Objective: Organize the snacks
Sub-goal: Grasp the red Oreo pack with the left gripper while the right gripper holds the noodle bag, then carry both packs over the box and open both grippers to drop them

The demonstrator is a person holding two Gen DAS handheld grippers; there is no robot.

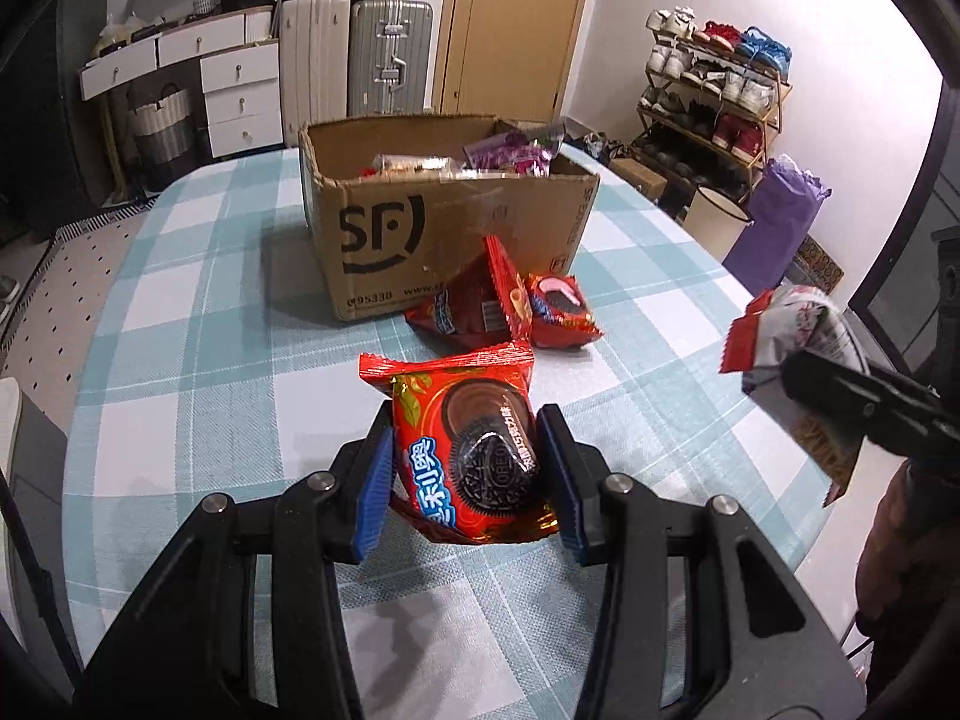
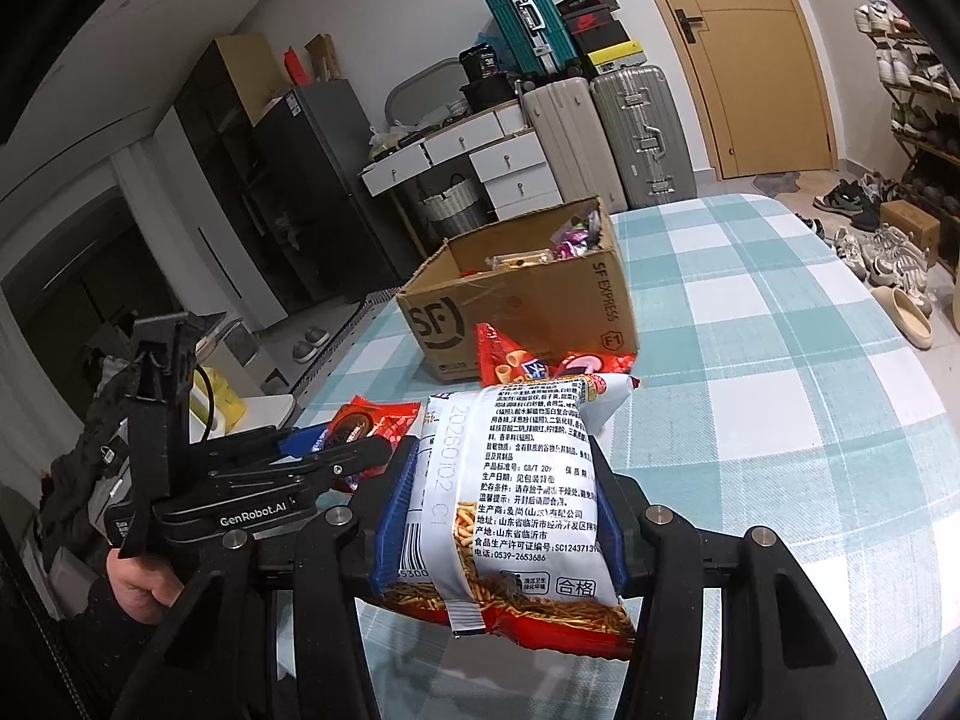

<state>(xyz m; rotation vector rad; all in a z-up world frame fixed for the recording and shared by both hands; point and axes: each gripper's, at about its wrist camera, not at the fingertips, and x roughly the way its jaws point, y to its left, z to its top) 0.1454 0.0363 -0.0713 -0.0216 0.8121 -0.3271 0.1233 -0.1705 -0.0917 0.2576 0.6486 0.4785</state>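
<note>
My left gripper (image 1: 465, 462) is shut on a red Oreo packet (image 1: 474, 444) and holds it above the checked tablecloth (image 1: 180, 300). My right gripper (image 2: 504, 510) is shut on a white and red bag of snack sticks (image 2: 516, 498), back side up; the bag also shows at the right of the left wrist view (image 1: 792, 360). An open SF cardboard box (image 1: 444, 222) with several snacks inside stands at the far middle of the table, also in the right wrist view (image 2: 528, 300). Two more red snack packets (image 1: 480, 300) (image 1: 561, 312) lie in front of the box.
The left gripper's body (image 2: 240, 480) and the hand holding it are at the left of the right wrist view. Beyond the table stand suitcases (image 1: 390, 54), white drawers (image 1: 234, 90), a shoe rack (image 1: 714, 102) and a door (image 1: 510, 24).
</note>
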